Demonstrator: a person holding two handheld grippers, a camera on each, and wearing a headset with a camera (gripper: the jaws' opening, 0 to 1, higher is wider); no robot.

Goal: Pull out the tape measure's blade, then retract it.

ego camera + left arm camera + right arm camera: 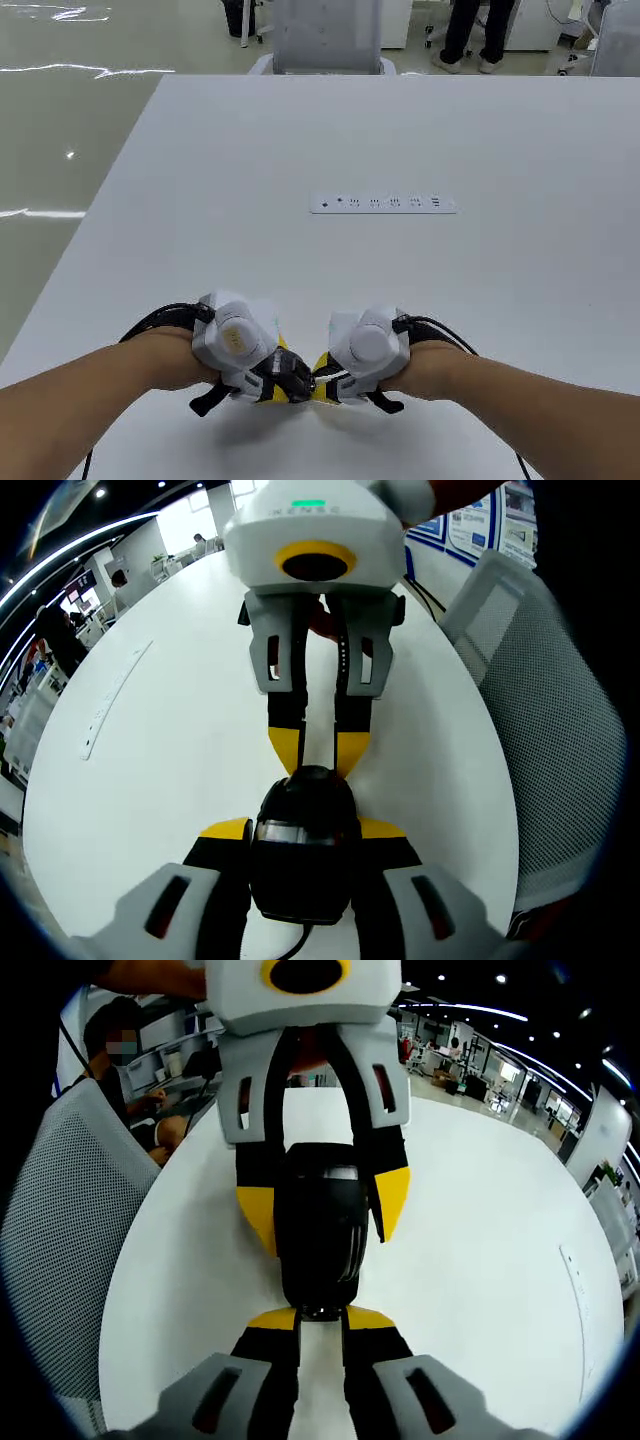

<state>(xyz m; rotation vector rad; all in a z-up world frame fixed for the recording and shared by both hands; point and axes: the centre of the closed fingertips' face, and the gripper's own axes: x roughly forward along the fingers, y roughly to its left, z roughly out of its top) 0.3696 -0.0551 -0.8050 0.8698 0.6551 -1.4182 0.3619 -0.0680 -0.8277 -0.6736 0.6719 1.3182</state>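
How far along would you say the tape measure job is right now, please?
Done: the left gripper clamps the tape measure. In hand: the right gripper pinches at its mouth, seemingly the blade tip. Left: no blade is drawn out between them, so pulling and retracting likely remain.

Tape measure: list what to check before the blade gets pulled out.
1. Tape measure case clamped in the left hand-held gripper: ok.
2. Right hand-held gripper brought up to the front of the case, jaws nearly together: ok.
3. Blade end pinched between the right jaws: cannot tell.
4. Blade not drawn out yet: ok.
5. Table bare on the right hand-held gripper's side for the pull: ok.
6. Power strip well apart from both grippers: ok.
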